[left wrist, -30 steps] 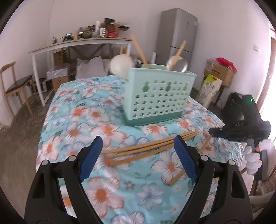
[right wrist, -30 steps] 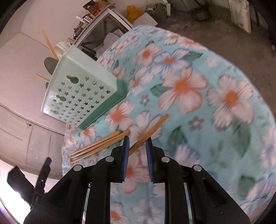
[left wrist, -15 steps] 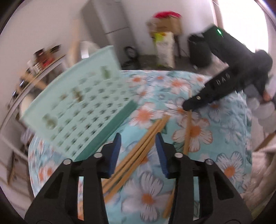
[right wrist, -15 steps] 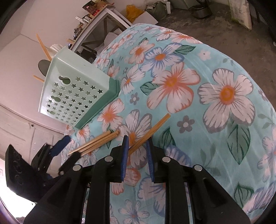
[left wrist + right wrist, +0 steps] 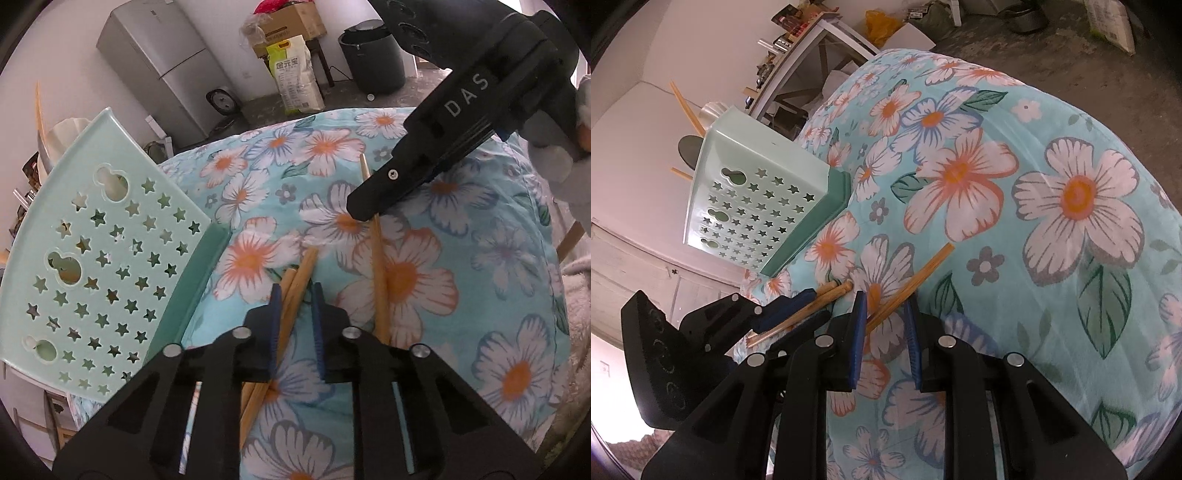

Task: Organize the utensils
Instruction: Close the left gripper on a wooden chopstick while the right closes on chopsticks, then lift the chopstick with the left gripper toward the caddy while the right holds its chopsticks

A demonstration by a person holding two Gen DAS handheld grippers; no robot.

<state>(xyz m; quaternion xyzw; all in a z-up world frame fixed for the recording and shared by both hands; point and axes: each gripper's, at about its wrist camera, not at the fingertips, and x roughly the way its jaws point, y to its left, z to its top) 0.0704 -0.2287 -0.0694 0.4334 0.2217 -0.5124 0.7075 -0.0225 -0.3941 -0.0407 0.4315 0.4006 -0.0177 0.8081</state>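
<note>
Though slender, round wooden chopsticks

The left gripper has swung in from wide open over the bundle of chopsticks beside the green basket, rolled over, and its jaws are closing with the chopstick ends between them, now near the right gripper.

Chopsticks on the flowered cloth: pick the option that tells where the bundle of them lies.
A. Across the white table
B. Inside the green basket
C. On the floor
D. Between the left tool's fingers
D: the bundle of chopsticks runs between the fingers of the left tool, whose jaws are closing.
</note>
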